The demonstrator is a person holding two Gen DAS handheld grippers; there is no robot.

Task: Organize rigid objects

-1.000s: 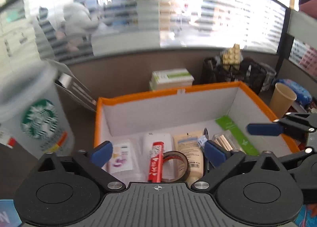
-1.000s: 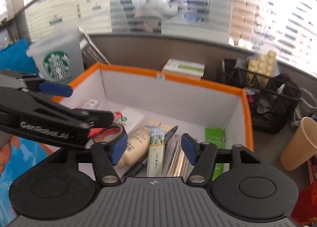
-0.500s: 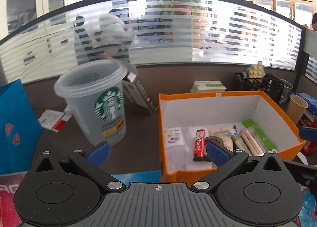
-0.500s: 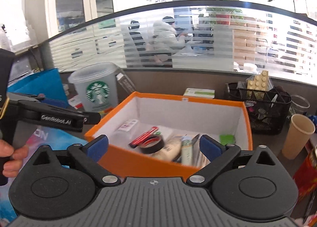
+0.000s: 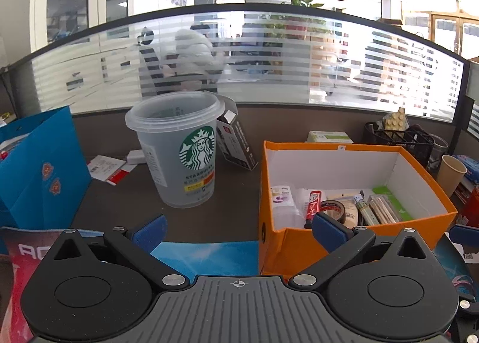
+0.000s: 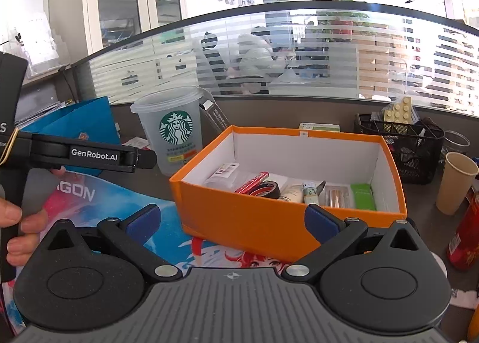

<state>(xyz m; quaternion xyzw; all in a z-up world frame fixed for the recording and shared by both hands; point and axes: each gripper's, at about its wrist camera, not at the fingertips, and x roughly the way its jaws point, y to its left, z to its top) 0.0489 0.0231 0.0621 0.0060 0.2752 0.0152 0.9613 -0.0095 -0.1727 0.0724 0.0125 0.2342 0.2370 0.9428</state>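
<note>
An orange box (image 5: 299, 247) (image 6: 248, 220) stands on the desk. It holds a red tube (image 5: 312, 203) (image 6: 253, 182), a tape roll (image 5: 333, 208) (image 6: 268, 188), a green packet (image 5: 389, 199) (image 6: 362, 196), a cream tube and a clear pouch. My left gripper (image 5: 239, 230) is open and empty, back from the box's near left corner. My right gripper (image 6: 232, 223) is open and empty in front of the box's near wall. The left gripper's body (image 6: 89, 155) shows at the left of the right wrist view.
A clear Starbucks cup (image 5: 179, 151) (image 6: 173, 133) stands left of the box. A blue bag (image 5: 39, 169) is further left. A paper cup (image 5: 450, 173) (image 6: 456, 182), a black mesh basket (image 5: 401, 139) (image 6: 401, 145) and a red can (image 6: 467, 235) are to the right. A printed mat (image 6: 119, 223) covers the near desk.
Both grippers have pulled back and up from over the box's contents to in front of it. The right gripper's jaws have opened wider. Both stay empty.
</note>
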